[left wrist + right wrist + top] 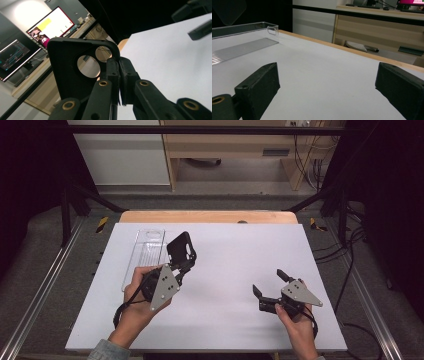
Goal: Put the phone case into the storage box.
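A black phone case [181, 249] with round camera cut-outs is held up off the white table [225, 250], left of centre. My left gripper [183, 267] is shut on its edge; in the left gripper view the jaws pinch the case [67, 67] beside the cut-outs, gripper [119, 75]. My right gripper [269, 283] stands open low over the table at the right, nothing between its fingers [259, 87]; right gripper [327, 85]. A clear plastic tray [145, 255] lies flat at the left, just beyond the left hand, tray [242, 37].
The white table surface has a wooden far edge [210, 216]. Metal frame rails [35, 285] run along both sides. Cables [345, 255] hang at the right. A wooden desk [235, 150] stands beyond the table.
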{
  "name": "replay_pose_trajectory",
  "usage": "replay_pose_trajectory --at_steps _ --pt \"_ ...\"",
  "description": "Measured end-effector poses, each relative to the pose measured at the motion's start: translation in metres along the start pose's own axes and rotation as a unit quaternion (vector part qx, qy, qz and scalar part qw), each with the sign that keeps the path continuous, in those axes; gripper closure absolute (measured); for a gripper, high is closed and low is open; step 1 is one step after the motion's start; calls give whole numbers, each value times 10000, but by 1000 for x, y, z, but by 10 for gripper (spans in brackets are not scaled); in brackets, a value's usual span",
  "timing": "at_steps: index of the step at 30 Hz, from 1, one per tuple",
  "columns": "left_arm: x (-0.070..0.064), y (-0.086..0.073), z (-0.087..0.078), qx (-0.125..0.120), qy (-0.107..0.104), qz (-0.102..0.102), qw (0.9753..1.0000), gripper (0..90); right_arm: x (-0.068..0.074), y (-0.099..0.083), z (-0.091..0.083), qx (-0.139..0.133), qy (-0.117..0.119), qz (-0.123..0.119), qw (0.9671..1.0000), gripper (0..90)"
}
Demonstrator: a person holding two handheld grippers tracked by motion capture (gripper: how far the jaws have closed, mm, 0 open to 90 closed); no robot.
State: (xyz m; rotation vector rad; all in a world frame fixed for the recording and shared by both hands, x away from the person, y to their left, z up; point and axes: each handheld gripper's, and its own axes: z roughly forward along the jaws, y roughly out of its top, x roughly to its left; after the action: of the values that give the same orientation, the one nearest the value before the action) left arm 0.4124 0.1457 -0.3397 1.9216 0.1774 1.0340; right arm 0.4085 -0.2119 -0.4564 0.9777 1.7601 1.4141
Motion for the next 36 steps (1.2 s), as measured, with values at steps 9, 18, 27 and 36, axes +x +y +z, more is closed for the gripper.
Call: replay_pose_trajectory --at_steps 9,18,27,36 --pt "8 5 2 17 303 -255 9992 869 -7 -11 -11 -116 -118 70 9998 52" --pt "28 5 1 85 768 -497 9958 869 -10 -15 -12 -150 -148 90 9997 51" --pt "49 -1 -3 157 1103 -652 9916 869 -6 -15 -11 -147 -125 39 9998 50" --pt "72 -6 -4 227 1403 -724 9872 869 -7 -15 -12 -221 -129 57 9997 49"
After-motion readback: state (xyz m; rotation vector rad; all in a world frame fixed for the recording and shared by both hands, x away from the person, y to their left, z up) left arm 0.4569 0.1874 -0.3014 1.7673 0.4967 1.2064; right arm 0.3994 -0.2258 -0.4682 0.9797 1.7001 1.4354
